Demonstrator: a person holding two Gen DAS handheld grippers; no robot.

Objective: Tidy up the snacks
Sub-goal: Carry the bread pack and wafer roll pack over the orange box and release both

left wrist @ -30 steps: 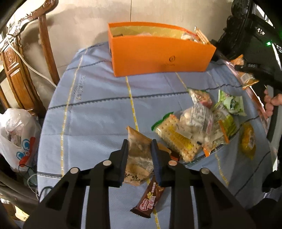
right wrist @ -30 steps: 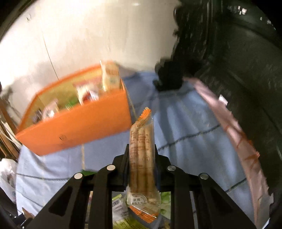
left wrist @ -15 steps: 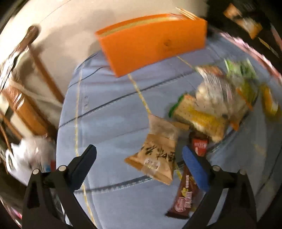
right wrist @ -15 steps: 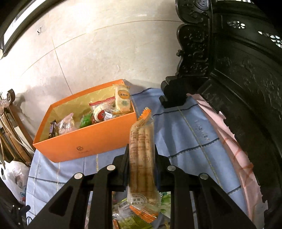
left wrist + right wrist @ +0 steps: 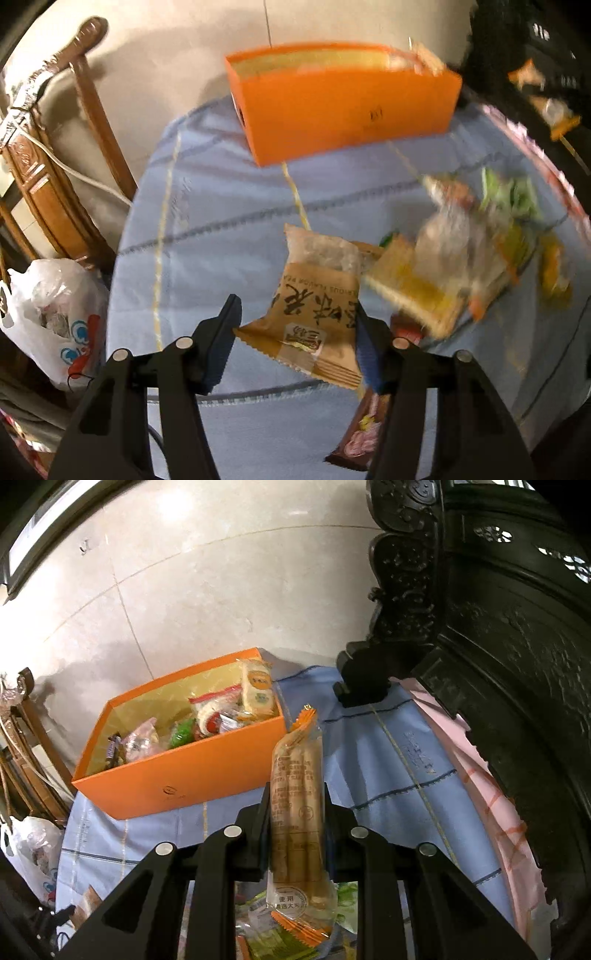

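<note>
A brown snack packet (image 5: 314, 288) lies on the blue tablecloth (image 5: 221, 221) between the fingers of my left gripper (image 5: 295, 306). Its jaws are closing across the packet's width, and both pads touch its side edges. Beyond it stands the orange box (image 5: 347, 110), with several snacks inside (image 5: 207, 720). My right gripper (image 5: 295, 792) is shut on a long clear packet of biscuit sticks (image 5: 295, 760), held upright above the table in front of the orange box (image 5: 177, 779).
A blurred pile of snack packets (image 5: 443, 266) lies right of the brown packet, and a chocolate bar (image 5: 364, 432) lies below it. A white plastic bag (image 5: 55, 314) and a wooden chair (image 5: 92, 110) stand left of the table. Dark carved furniture (image 5: 498, 627) rises on the right.
The left gripper let go of its narrow grip on the brown packet, opened wide, and has closed in across the packet's width. The right gripper rose a little with the stick packet.
</note>
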